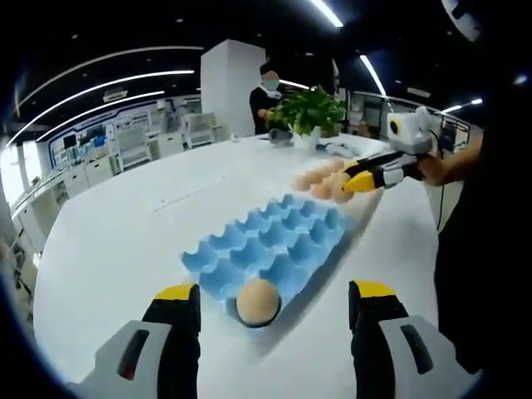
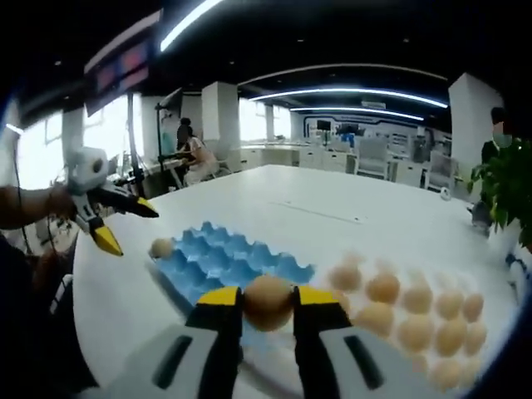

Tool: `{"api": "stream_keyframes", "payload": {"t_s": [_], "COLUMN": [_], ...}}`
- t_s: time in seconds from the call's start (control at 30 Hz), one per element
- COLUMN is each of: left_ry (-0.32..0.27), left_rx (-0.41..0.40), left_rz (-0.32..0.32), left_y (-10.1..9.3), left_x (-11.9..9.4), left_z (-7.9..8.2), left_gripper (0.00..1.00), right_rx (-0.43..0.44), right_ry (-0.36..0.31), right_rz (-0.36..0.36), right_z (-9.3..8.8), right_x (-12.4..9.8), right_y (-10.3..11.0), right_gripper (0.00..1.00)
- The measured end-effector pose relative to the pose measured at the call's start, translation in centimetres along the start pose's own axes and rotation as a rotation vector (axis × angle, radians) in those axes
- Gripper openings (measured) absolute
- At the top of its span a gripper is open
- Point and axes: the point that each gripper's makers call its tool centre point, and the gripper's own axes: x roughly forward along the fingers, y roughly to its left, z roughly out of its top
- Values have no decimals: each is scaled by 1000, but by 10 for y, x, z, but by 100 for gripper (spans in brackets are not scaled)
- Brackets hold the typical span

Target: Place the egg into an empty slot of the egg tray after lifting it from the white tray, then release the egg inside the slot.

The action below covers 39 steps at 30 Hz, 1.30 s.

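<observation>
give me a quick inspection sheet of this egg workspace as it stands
surface: white table, large with a curved edge, bare around the job's things
job's things: blue egg tray with one egg in corner slot, other slots seen are empty; held egg above the table; loose eggs grouped beside the blue tray, their tray too blurred to make out
clutter: potted plant at the far table edge
grippers: right gripper shut on the held egg; left gripper open near the filled slot
cables: nothing seen
surroundings: open office with desks, ceiling light strips, people standing and seated in the background
</observation>
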Motion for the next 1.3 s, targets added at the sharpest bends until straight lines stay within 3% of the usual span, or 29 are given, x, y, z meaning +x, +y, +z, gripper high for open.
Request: {"api": "stream_keyframes", "payload": {"t_s": [0.47, 0.77, 1.3], "left_ry": [7, 8, 14], "left_rx": [0, -4, -8], "left_rz": [-4, -2, -14], "left_y": [3, 3, 4], "left_x": [0, -1, 1], "left_z": [-6, -7, -10], "left_gripper": [73, 73, 72], "right_rx": [-64, -81, -110], "right_ry": [-16, -29, -7], "right_rz": [194, 280, 350], "right_z": [13, 19, 12], "right_x": [35, 57, 85], "right_y": [65, 97, 123], "right_gripper": [23, 23, 23]}}
